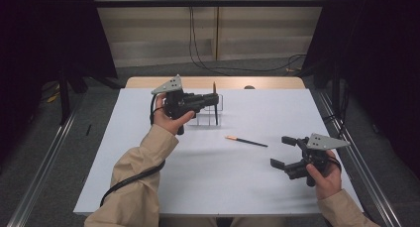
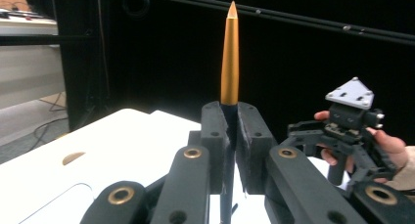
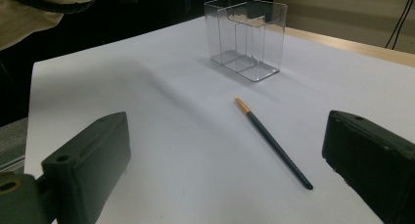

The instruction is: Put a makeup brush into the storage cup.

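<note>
My left gripper (image 1: 212, 99) (image 2: 230, 136) is shut on a slim dark stick with an orange end (image 1: 215, 108) (image 2: 230, 62) and holds it upright, orange end up. In the high view the stick stands at the right part of a clear plastic holder (image 1: 204, 119) (image 3: 247, 35); whether its lower end is inside I cannot tell. A second, similar stick (image 1: 246, 141) (image 3: 271, 141) lies flat on the white table (image 1: 208, 177). My right gripper (image 1: 282, 151) (image 3: 230, 175) is open and empty at the table's right side, its jaws pointing at the lying stick from a short way off.
The holder has several compartments and stands near the table's far middle. A wooden strip (image 1: 213, 82) runs along the far edge, and cables hang on the wall behind. In the left gripper view the right gripper (image 2: 350, 131) and its hand appear farther off.
</note>
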The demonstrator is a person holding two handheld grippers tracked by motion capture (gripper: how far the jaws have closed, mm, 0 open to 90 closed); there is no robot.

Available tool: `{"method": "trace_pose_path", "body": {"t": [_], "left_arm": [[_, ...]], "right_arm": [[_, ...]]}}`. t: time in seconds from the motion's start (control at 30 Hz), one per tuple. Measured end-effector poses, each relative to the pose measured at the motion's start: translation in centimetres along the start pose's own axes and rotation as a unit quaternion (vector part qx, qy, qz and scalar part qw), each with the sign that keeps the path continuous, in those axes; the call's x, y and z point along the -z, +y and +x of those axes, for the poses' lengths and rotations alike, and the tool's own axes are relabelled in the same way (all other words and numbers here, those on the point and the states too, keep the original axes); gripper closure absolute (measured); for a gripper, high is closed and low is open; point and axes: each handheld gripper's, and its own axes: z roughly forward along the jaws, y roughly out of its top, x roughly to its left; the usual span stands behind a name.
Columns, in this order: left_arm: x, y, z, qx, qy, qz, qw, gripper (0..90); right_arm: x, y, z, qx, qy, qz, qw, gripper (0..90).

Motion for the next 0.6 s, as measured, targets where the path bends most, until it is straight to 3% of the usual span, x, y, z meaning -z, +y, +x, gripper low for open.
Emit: {"method": "trace_pose_path", "body": {"t": [0.27,0.6], "left_arm": [[-0.2,0.4,1.0,-0.012,0.03,0.001,0.9995,83.4],[-1.1,1.0,1.6,-0.02,0.05,-0.005,0.9985,83.3]], "right_arm": [[0.0,0.0,0.0,0.001,0.0,-0.001,1.0,3.6],[0.0,0.0,-0.1,0.002,0.002,-0.003,1.0,3.5]]}}
